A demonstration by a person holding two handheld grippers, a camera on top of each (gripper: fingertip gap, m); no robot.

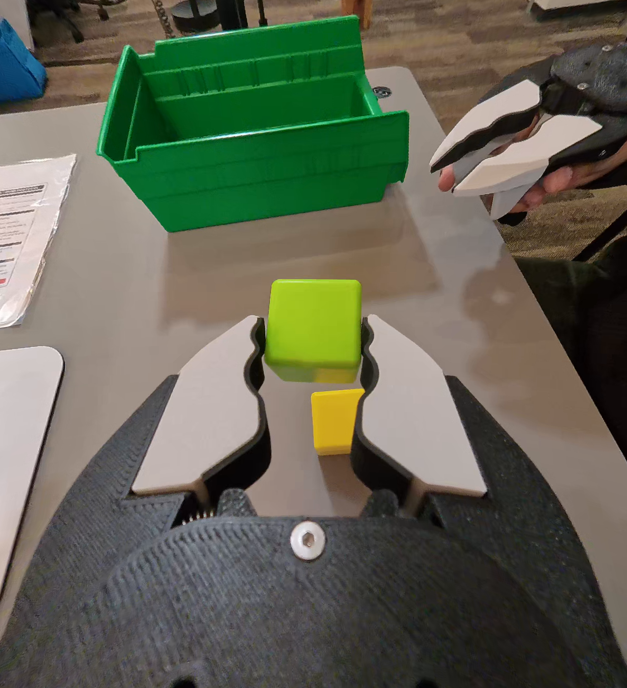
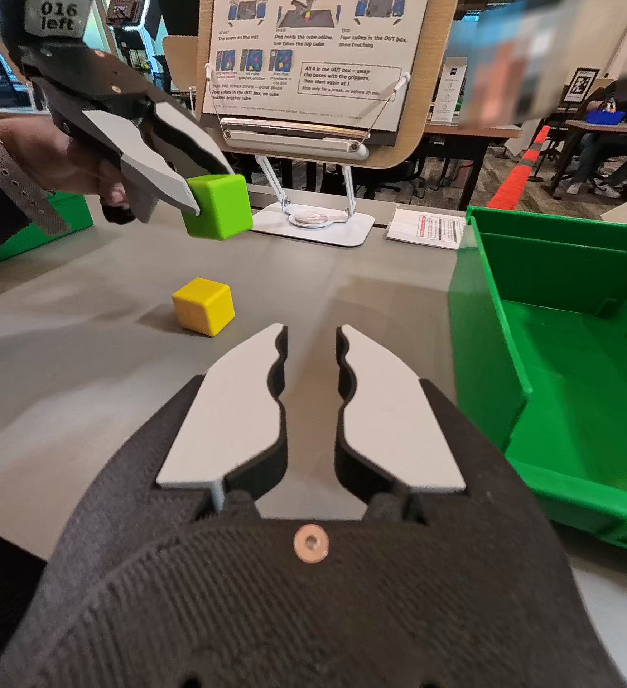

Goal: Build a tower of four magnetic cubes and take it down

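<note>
We held the lime-green plastic cube (image 1: pixel 313 331) clamped in our left gripper (image 1: pixel 312 335), lifted above the grey table (image 1: pixel 118 260). Directly beneath sat a small yellow plastic cube (image 2: pixel 203 306). Our right gripper (image 2: pixel 312 335) hovered empty, fingers parted, beside the green plastic bin (image 2: pixel 565 372).

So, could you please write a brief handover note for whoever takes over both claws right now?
Left claw: shut on the lime-green cube, held in the air above the grey table.
Right claw: open, holds nothing, hovering beside the green bin.
Yellow cube: sits alone on the table, below and nearer than the held cube, touched by neither claw.
Green bin: upright on the table; the part of its inside that shows holds no cubes.
Done: lime-green cube lifted. Left: both cubes are outside the bin.
</note>
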